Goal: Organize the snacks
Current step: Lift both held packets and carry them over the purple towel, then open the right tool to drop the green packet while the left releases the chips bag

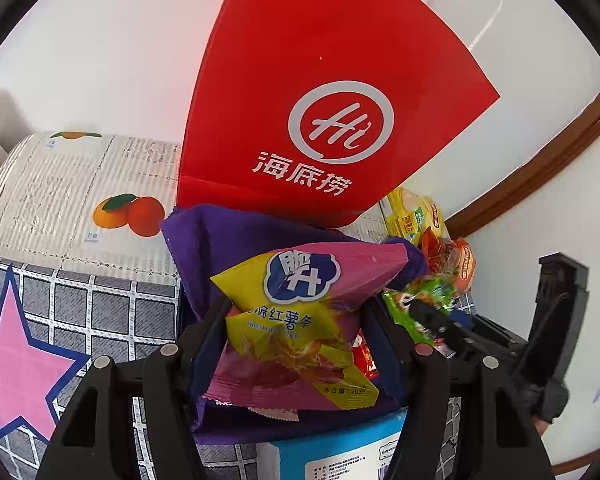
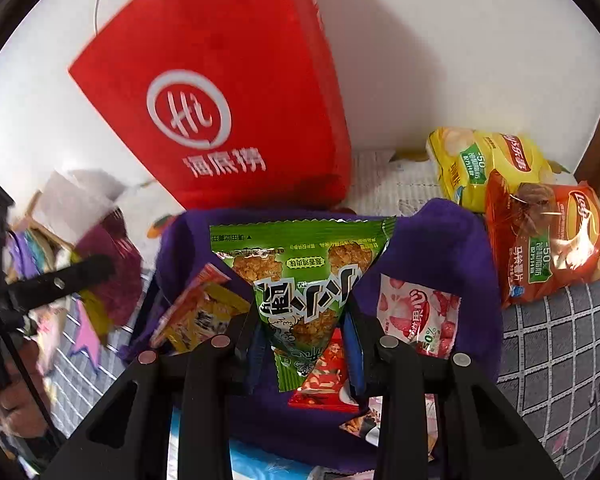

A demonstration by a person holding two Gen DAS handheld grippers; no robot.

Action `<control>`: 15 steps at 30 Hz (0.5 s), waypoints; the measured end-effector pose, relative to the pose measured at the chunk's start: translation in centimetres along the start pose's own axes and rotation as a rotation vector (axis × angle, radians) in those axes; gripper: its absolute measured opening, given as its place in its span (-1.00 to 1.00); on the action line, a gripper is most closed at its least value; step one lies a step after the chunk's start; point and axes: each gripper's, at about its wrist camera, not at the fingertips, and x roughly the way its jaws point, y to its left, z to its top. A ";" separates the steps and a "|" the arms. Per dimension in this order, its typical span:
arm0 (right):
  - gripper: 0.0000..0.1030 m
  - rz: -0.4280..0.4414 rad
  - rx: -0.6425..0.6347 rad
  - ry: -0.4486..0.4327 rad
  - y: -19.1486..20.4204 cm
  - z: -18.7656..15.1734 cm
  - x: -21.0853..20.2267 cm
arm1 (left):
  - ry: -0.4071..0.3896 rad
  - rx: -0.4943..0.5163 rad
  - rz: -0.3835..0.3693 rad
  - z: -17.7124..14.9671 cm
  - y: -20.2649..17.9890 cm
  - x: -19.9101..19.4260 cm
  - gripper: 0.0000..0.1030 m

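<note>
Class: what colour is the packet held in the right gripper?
Green packet, clearest in the right wrist view.

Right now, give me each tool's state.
Left tool: shut on the pink packet.
Right tool: shut on the green packet.

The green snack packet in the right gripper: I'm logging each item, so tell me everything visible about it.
The green packet is glossy printed foil with crimped, serrated ends, showing bold white-and-black characters and golden crispy pieces. It appears upside down in the right wrist view. The right gripper pinches its narrow lower part, so it fans wide toward the far end. It hangs over the purple bag, above other packets inside.
</note>
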 end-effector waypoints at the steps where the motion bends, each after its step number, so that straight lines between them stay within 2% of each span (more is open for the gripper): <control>1: -0.34 -0.020 -0.006 0.003 0.1 -0.1 0.3 | -0.002 -0.004 -0.004 0.0 0.1 0.0 0.24; 8: -0.34 -0.106 0.002 0.057 -0.4 -0.7 2.5 | 0.002 -0.019 -0.035 0.0 0.4 0.4 0.24; 15: -0.32 -0.086 0.046 0.094 -1.1 -0.7 3.8 | -0.003 -0.055 -0.058 -0.1 0.5 1.2 0.24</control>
